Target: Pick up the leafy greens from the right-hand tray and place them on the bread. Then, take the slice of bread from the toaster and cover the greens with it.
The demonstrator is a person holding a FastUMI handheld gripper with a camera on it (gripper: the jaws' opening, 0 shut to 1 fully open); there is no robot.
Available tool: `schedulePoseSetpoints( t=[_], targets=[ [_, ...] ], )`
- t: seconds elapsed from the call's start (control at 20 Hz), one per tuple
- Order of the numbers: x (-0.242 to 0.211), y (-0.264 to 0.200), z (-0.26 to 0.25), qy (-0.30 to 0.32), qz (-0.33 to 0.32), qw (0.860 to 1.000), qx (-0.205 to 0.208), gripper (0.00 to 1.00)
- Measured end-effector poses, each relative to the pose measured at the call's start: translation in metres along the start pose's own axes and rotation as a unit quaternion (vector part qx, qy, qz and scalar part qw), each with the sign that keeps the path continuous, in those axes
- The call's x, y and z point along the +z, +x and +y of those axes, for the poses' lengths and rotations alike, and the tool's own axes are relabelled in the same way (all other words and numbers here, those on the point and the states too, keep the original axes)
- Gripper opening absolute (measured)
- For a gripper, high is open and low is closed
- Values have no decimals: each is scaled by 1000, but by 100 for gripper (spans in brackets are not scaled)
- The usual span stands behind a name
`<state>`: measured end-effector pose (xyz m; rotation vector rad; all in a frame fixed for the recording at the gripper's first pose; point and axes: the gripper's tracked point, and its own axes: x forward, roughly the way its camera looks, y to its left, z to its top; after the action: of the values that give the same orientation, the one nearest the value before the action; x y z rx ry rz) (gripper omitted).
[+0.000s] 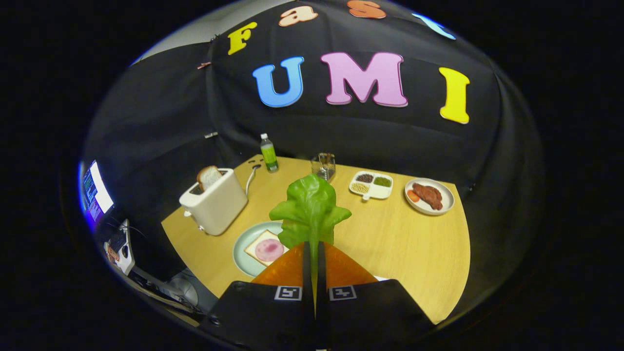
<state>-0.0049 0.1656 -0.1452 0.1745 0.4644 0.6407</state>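
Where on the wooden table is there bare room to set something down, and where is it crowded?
Bare: the wooden table below the white meat plate, right of the gripper clamping the green lettuce leaf. Crowded: white toaster beside the pale green plate.

Black cloth wall (341, 131) drapes across the upper frame and both sides — folds run down it. A pale wooden bench (409, 243) fills the centre. At far left, a lit screen (97, 187) glows — cluttered equipment sits below it.

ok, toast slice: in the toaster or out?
In. The bread slice stands upright in the slot of the toaster, top half sticking out. The claw is shut on the leafy greens.
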Motion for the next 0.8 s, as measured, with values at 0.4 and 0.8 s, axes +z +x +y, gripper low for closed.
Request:
schedulePoseSetpoints(
  t=[0.4,0.8],
  targets=[
    [24,29,84,-58,16,996,66,6],
    [-42,101,109,-93,115,986,73,6]
  ],
)
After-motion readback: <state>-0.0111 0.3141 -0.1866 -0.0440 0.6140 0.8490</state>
